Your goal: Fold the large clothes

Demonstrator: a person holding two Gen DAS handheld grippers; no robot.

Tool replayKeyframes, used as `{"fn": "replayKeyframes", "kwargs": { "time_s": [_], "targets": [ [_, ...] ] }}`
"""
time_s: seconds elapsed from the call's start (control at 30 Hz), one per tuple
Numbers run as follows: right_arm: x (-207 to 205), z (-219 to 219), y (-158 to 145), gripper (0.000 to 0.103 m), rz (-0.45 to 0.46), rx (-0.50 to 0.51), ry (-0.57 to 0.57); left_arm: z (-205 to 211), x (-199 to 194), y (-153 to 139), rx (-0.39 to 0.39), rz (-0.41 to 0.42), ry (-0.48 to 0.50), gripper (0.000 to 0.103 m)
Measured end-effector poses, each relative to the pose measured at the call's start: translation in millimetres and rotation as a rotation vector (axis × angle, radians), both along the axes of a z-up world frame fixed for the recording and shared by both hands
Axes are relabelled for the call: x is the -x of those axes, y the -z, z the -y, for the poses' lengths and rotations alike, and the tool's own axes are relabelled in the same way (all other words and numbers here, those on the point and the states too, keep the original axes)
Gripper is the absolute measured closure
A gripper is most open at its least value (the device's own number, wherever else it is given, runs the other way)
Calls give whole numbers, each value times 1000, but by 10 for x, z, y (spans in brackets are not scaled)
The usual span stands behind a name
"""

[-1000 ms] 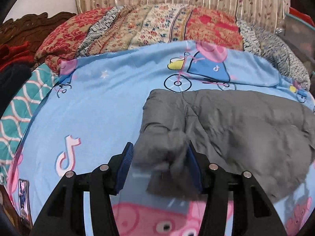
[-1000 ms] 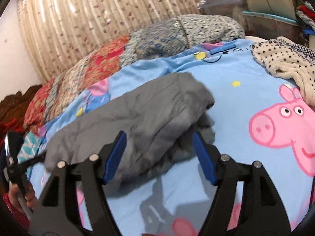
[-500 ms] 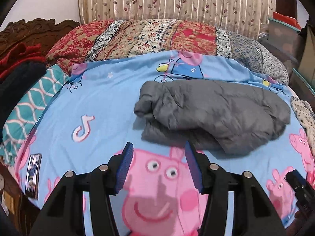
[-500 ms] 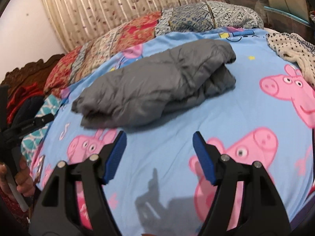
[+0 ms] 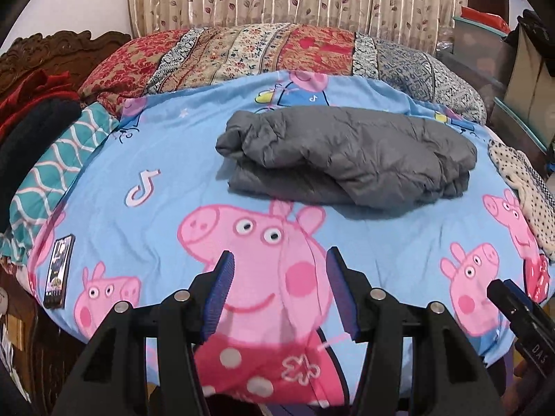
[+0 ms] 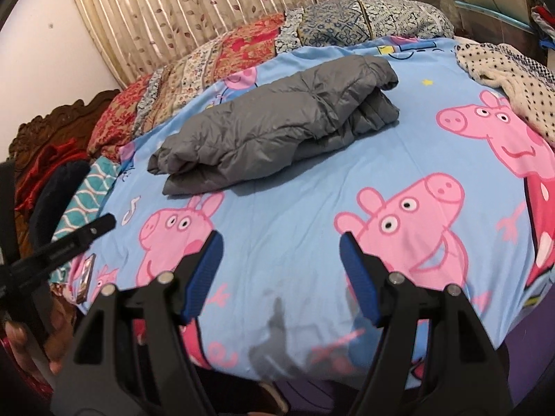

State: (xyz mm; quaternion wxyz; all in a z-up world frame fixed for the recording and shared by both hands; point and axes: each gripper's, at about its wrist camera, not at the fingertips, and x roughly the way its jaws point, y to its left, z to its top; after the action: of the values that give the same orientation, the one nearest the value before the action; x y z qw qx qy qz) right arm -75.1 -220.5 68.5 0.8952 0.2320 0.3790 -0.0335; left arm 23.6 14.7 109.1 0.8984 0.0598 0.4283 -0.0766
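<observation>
A grey puffy jacket [image 5: 347,157] lies folded in a long bundle on the blue Peppa Pig bedsheet [image 5: 156,159], at the far middle of the bed; it also shows in the right wrist view [image 6: 277,128]. My left gripper [image 5: 279,293] is open and empty, held back over the bed's near edge, well short of the jacket. My right gripper [image 6: 281,272] is open and empty, also back at the near edge. The other gripper's tip shows at each view's side.
A phone [image 5: 59,265] lies at the sheet's left edge. A cream dotted garment [image 5: 520,180] lies at the right, and shows in the right wrist view [image 6: 510,69]. Patterned pillows [image 5: 260,52] line the back. Dark and red clothes [image 5: 31,111] pile at left.
My left gripper let go of the jacket's corner. Both grippers pulled back from the jacket to the near edge of the bed. The jacket stays folded.
</observation>
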Motion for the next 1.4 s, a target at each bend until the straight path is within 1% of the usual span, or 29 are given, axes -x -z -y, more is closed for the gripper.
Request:
{"fn": "replayKeyframes", "kwargs": {
  "time_s": [0.17,0.23,0.33,0.47,0.73,0.83,0.93,1.4],
  "targets": [
    [121,-56,-44,36,-24,-17,-10,17,127,49,-2,-26,-9,29],
    [178,-98,-67,34,-30,-22,-15,13,180,71,-3,-36,-17,27],
    [239,-184,-94,31,-37,-9,-36,15,260,80,-9,-31,-22,24],
    [271,-280,-90,31,-55,-2,-67,8,334,92,-15,-38,-18,21],
    [301,-372,-90,31,-79,-12,-80,-26,409,102,-22,-44,-16,16],
    [309,-397,-95,30,-81,-14,-86,-36,425,91,-28,-37,-20,15],
    [318,-410,-85,25,-86,-13,-86,-57,444,76,-30,-26,-32,14],
    [316,-440,-43,25,-97,-12,-95,-110,454,95,-61,-36,-48,12]
  ]
}}
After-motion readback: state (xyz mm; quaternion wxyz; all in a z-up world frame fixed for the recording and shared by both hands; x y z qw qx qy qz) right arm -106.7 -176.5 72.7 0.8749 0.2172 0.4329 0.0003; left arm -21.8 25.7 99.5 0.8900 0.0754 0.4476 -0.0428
